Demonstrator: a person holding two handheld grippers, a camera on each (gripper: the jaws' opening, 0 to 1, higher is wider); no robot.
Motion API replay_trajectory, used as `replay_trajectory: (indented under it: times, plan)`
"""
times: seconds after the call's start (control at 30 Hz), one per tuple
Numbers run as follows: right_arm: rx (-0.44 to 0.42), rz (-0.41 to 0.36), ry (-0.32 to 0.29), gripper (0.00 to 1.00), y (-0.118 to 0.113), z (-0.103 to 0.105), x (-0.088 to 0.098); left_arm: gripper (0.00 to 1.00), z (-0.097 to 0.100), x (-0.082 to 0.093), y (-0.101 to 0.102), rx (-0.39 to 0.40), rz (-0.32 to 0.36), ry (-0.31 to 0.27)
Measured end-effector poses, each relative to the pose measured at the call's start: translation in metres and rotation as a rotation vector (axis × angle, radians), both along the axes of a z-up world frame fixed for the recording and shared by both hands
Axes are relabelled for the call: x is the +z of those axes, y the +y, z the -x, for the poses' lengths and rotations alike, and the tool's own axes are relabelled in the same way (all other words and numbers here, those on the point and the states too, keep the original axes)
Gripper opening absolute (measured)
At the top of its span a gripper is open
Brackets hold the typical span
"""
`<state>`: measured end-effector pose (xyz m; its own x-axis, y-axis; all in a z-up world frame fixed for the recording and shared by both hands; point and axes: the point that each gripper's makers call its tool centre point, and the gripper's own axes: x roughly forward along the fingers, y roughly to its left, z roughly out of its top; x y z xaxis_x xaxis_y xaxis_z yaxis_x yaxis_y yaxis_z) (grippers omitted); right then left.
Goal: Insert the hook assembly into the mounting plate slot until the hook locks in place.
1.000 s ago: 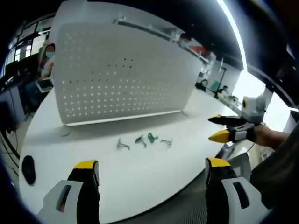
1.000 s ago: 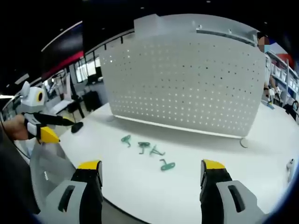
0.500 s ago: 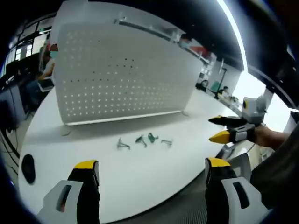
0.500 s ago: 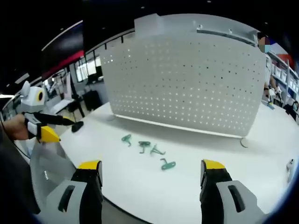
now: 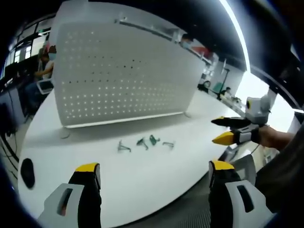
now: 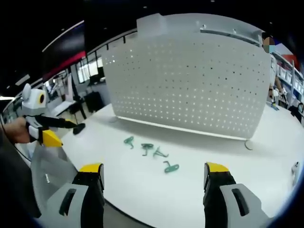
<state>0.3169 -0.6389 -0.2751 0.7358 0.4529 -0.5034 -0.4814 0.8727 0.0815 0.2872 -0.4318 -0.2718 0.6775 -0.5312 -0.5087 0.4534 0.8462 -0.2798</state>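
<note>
Four small green metal hooks lie loose in a short row on the round white table. In the left gripper view the same hooks sit near the middle of the table, in front of the board. None of them is in a hole.

Just behind the hooks stands the big white board full of small round holes. It stands upright on the table, and it is the plate the hooks go into. In the left gripper view the board has a thin rail along its top edge.

The right gripper hangs above the near edge of the table, well apart from the hooks. Its two yellow-tipped black jaws are spread wide with nothing between them.

The left gripper is the same: jaws spread wide, holding nothing, over the near edge of the table.

Each gripper peeks into the other's view. In the right gripper view the left gripper sits at the left side, held in a person's hand. In the left gripper view the right gripper sits at the right side, held in a hand.

A small flat black thing lies on the table at the left edge. A person sits behind the board.
</note>
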Motion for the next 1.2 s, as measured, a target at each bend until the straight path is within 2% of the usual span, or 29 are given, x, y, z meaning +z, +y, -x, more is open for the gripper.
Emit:
replay_trajectory:
  times: [0.23, 0.67, 0.93, 1.2]
  plan:
    - [-0.007, 0.001, 0.0, 0.87, -0.004, -0.001, 0.0, 0.96, -0.007, -0.008, -0.003, -0.021, 0.005, 0.005]
    - [-0.005, 0.006, 0.019, 0.87, -0.005, -0.002, -0.006, 0.96, -0.029, -0.027, -0.005, -0.069, -0.039, 0.013]
    - [-0.013, 0.006, 0.032, 0.87, -0.009, -0.005, -0.01, 0.93, -0.049, -0.047, -0.013, -0.114, -0.052, 0.025]
    - [-0.019, 0.006, 0.052, 0.87, -0.011, -0.007, -0.017, 0.88, -0.065, -0.066, -0.014, -0.118, -0.034, 0.041]
